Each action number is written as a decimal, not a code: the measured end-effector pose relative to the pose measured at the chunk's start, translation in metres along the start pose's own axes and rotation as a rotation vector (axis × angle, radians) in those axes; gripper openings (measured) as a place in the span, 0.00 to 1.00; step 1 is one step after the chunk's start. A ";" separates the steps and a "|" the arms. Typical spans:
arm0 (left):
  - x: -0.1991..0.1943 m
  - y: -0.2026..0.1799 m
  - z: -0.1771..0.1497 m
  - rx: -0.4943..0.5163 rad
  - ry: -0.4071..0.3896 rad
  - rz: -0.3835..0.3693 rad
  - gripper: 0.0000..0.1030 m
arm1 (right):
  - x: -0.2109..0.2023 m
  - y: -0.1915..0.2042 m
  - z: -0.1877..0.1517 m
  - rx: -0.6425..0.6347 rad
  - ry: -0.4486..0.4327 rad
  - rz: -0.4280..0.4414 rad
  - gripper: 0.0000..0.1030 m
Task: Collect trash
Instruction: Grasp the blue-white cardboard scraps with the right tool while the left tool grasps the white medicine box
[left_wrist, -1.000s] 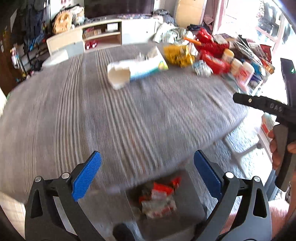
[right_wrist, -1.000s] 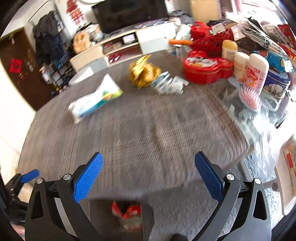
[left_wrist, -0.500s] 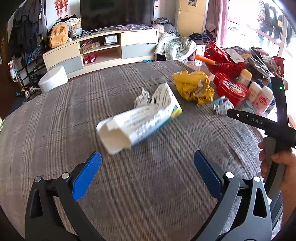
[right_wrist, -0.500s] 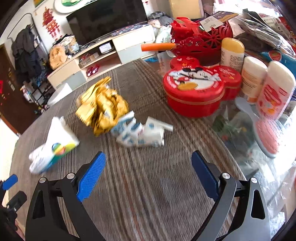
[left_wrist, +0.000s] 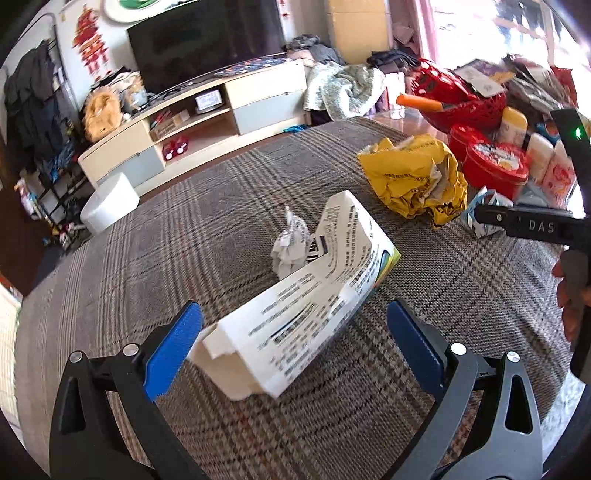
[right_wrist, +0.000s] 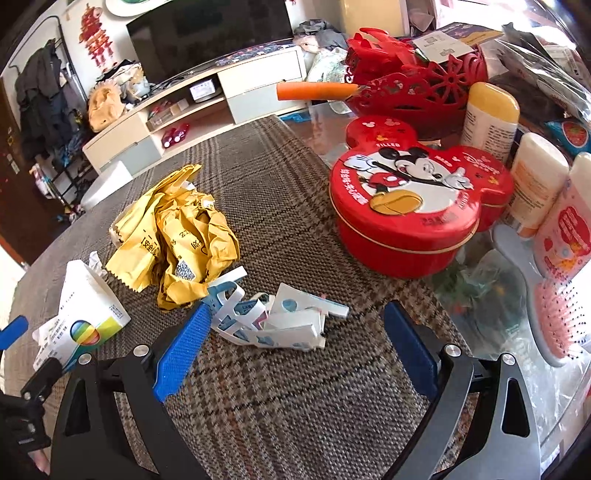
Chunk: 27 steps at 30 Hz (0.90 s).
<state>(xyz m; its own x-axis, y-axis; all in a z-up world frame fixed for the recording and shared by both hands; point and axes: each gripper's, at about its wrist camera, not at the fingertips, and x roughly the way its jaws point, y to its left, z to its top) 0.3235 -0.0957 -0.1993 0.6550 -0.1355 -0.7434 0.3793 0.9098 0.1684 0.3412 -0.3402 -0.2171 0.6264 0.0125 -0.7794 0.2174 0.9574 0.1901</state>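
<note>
black tongs, blue textured pads

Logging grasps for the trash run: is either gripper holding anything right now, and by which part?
Nothing is held. The left gripper stands open around the white carton; the right gripper stands open just short of the torn blue-white packaging.

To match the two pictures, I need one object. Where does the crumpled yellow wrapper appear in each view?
Left wrist view: the crumpled yellow wrapper lies upper right of centre, beyond the white carton.
Right wrist view: the wrapper lies left of centre, between the carton and the red tin.
Shared landmark: the television cabinet behind the table.
</note>
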 end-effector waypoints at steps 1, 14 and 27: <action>0.006 -0.003 0.002 0.018 0.020 -0.006 0.92 | 0.001 0.001 0.001 -0.004 0.001 0.002 0.92; 0.039 0.007 0.008 0.007 0.073 -0.079 0.84 | 0.005 0.010 -0.001 -0.078 0.032 0.038 0.62; 0.019 0.002 -0.003 -0.008 0.107 -0.139 0.48 | -0.021 -0.002 -0.008 -0.034 0.024 0.106 0.45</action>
<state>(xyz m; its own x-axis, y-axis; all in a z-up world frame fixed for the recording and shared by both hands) 0.3349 -0.0954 -0.2149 0.5229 -0.2178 -0.8241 0.4560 0.8883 0.0546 0.3216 -0.3401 -0.2063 0.6264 0.1209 -0.7701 0.1252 0.9595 0.2524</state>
